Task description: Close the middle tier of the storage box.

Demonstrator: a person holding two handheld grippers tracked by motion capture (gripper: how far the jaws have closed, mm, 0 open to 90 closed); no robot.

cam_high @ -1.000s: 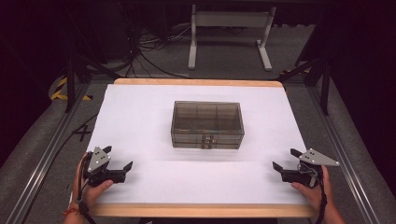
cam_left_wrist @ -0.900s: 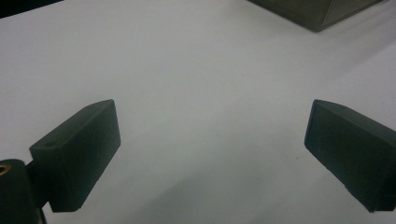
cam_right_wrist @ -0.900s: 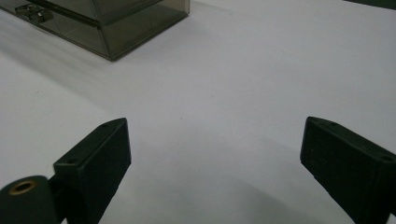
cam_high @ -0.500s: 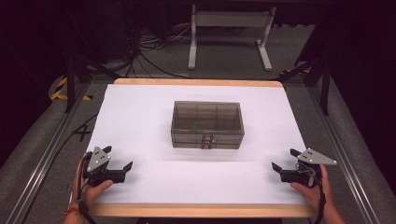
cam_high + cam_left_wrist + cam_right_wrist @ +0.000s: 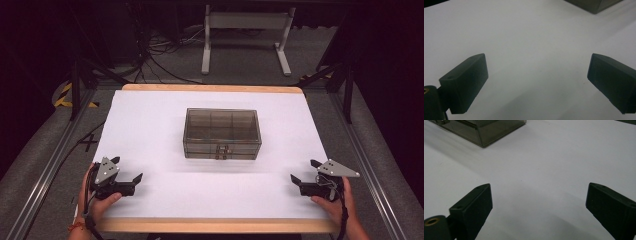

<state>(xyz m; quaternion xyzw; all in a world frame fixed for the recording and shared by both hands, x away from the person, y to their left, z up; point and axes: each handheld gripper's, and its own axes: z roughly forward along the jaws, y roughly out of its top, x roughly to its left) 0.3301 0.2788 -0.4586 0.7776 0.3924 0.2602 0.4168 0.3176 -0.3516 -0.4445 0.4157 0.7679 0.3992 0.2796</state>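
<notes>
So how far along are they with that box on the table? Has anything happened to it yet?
Nothing looks done yet. The smoky clear compartment box sits closed in the middle of the white table, its front latches shut. Nothing is in hand: the left hand-held gripper and the right hand-held gripper rest open near the table's front corners, well clear of the box. Whatever the job is, all of it appears left.

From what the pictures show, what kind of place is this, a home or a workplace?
Most likely a lab or recording workspace, not a home. A white-topped table holds one smoky clear box, cables trail over grey carpet behind it, and the person holds an open left gripper and right gripper.
</notes>
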